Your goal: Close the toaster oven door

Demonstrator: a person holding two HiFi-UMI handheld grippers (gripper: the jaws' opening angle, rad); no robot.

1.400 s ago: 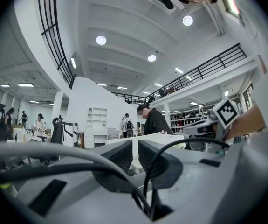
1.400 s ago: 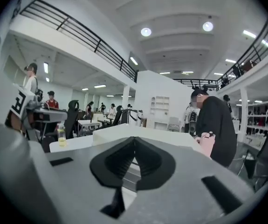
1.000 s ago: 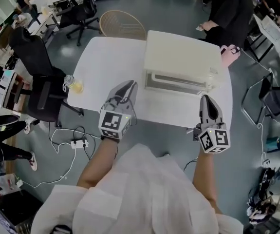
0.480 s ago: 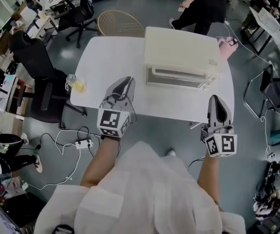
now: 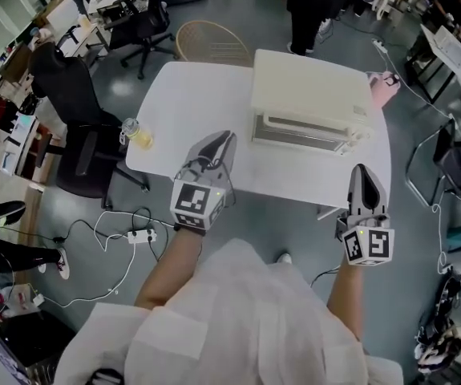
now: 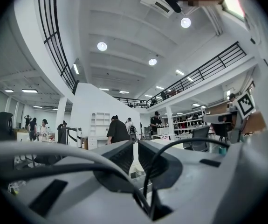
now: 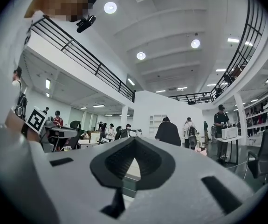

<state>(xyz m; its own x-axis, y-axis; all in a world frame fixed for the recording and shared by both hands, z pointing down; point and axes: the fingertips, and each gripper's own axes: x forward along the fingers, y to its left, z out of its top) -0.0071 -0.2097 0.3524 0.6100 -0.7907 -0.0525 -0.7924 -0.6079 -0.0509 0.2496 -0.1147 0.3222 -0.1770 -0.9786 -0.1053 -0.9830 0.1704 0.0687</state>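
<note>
A cream toaster oven (image 5: 310, 95) stands at the back right of the white table (image 5: 190, 103). Its door is up against the front, with the bar handle (image 5: 302, 127) across it. My left gripper (image 5: 224, 141) hovers over the table's front edge, left of the oven, shut and holding nothing. My right gripper (image 5: 362, 172) is off the table's front right corner, below the oven, shut and holding nothing. The left gripper view shows the left gripper (image 6: 134, 146) pointing level into the room, and the right gripper view shows the right gripper (image 7: 134, 141) doing the same.
A small bottle of yellow liquid (image 5: 136, 133) sits at the table's left edge. A black office chair (image 5: 78, 139) stands left of the table and a wicker chair (image 5: 210, 42) behind it. A person (image 5: 310, 6) stands behind the oven. A power strip (image 5: 130, 235) with cables lies on the floor.
My right gripper has drawn back from the oven's front to beyond the table's front edge. The left gripper has barely moved. The person behind the table has walked leftward.
</note>
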